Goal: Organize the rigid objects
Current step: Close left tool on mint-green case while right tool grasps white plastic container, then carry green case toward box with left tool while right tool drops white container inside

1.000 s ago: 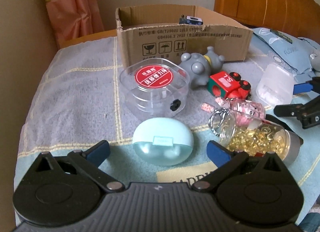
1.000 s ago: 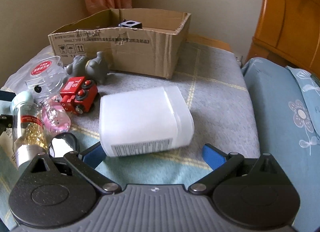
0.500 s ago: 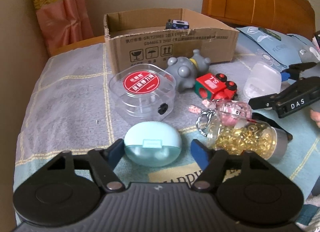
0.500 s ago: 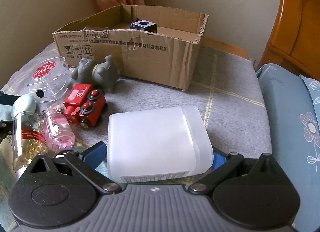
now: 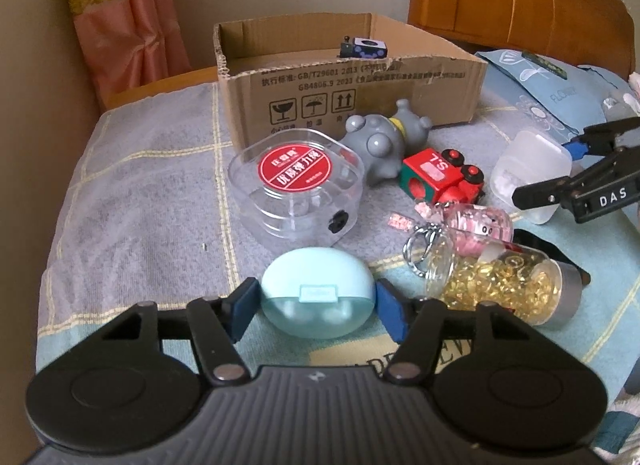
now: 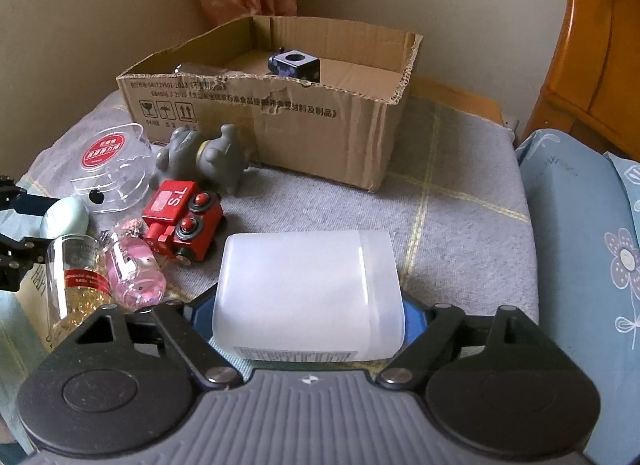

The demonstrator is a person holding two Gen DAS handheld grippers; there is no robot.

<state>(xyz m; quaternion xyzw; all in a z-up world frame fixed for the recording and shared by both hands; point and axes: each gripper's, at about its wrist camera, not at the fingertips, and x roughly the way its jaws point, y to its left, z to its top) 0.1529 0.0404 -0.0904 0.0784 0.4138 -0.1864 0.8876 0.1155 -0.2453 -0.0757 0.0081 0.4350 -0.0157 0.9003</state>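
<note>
Pads of the left gripper (image 5: 316, 311) press both sides of the mint case (image 5: 317, 291); the right gripper (image 6: 308, 319) clamps the white tub (image 6: 308, 289). Both lie on the blanket (image 6: 460, 233), before the box (image 6: 280, 105).

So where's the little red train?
In the left wrist view the red train sits right of centre on the blanket, between the grey toy and the pink keychain bottle.
</note>
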